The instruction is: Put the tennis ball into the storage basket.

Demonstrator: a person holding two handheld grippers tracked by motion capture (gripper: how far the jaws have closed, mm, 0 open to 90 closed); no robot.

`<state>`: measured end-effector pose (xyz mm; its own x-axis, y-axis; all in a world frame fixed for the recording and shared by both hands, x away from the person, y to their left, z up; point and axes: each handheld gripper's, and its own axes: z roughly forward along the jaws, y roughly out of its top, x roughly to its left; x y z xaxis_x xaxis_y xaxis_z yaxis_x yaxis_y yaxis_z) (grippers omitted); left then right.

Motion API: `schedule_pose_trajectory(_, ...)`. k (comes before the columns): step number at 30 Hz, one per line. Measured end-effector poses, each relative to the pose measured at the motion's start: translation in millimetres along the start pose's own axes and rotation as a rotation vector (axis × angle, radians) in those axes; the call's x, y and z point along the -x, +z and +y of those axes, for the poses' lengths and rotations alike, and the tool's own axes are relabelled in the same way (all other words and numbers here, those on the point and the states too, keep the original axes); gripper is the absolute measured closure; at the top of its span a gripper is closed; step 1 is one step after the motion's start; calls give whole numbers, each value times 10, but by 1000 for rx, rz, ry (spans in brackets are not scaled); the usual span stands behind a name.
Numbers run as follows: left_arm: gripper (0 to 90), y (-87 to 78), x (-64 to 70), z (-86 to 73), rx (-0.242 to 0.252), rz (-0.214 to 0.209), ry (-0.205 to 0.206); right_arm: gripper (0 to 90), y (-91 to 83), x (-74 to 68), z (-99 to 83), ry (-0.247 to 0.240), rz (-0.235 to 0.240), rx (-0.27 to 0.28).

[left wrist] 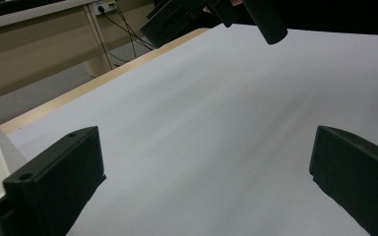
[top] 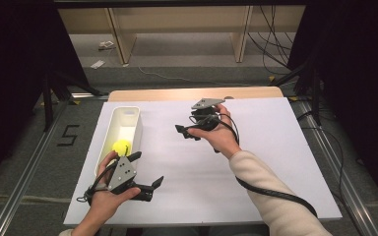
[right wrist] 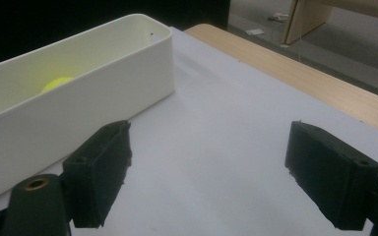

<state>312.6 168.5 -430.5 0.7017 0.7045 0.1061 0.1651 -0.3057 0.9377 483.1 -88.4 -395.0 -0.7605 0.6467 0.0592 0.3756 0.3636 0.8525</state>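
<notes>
A yellow ball (top: 121, 146) lies in the near end of a long white bin (top: 133, 129) on the left of the white sheet; it also shows as the yellow ball (right wrist: 56, 83) behind the white bin's wall (right wrist: 93, 105). My left gripper (top: 146, 168) is held just right of the bin's near end, open, with nothing between its jaws. In its own view the left gripper (left wrist: 206, 167) spans bare sheet. My right gripper (top: 187, 132) hovers mid-table, pointing left toward the bin. In its own view the right gripper (right wrist: 211, 167) is open and empty.
The white sheet (top: 256, 172) covers most of the wooden table (top: 177, 93). A cable (top: 270, 191) trails from the right gripper along the sleeve. The right gripper's body (left wrist: 192, 17) shows at the top of the left gripper view. Wooden furniture legs (top: 120, 39) stand beyond the table.
</notes>
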Motion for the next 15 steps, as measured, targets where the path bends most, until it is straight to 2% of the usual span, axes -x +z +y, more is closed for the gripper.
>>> schedule_pose_trajectory(15, 0, 0, -3, 2, -1, 2, 5, 181, -128, 84, -120, 16, -21, 1)
